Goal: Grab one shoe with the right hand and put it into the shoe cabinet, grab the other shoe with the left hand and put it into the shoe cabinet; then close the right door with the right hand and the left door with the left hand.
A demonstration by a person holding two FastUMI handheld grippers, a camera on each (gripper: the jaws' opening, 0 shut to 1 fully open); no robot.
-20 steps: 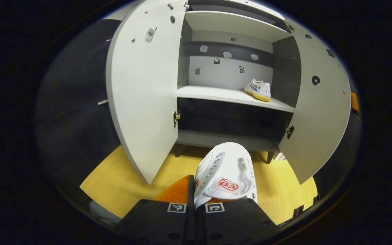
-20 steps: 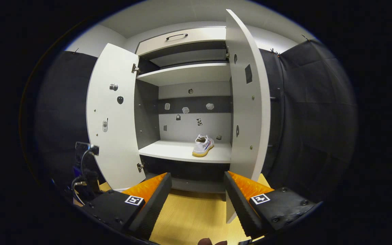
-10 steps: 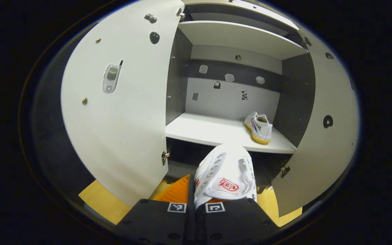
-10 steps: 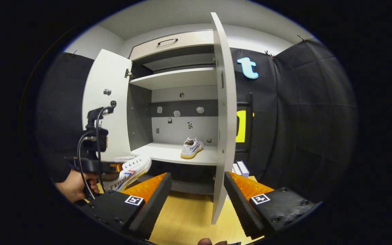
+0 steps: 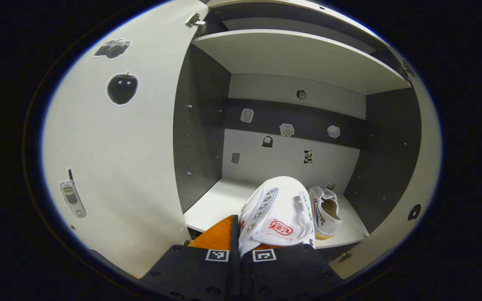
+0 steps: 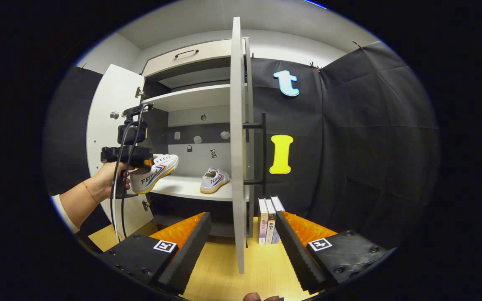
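The left gripper [image 6: 140, 161] has carried its shoe [image 5: 278, 213] up to the shelf's [image 5: 220, 205] front edge, seemingly just above it; the right gripper [image 6: 243, 251] has swung rightward.

Left gripper view: cam sits close at the mouth of the shoe cabinet [image 5: 207, 125], facing straight in, angled a bit up, w/ the middle shelf [image 5: 220, 205] just ahead. Right gripper view: cam stands farther back & off to the right, level, facing the right door [image 6: 236, 142] edge-on. Both views share the cabinet interior, middle shelf, parked shoe [image 5: 326, 211] & the stickered back wall [image 5: 287, 154].
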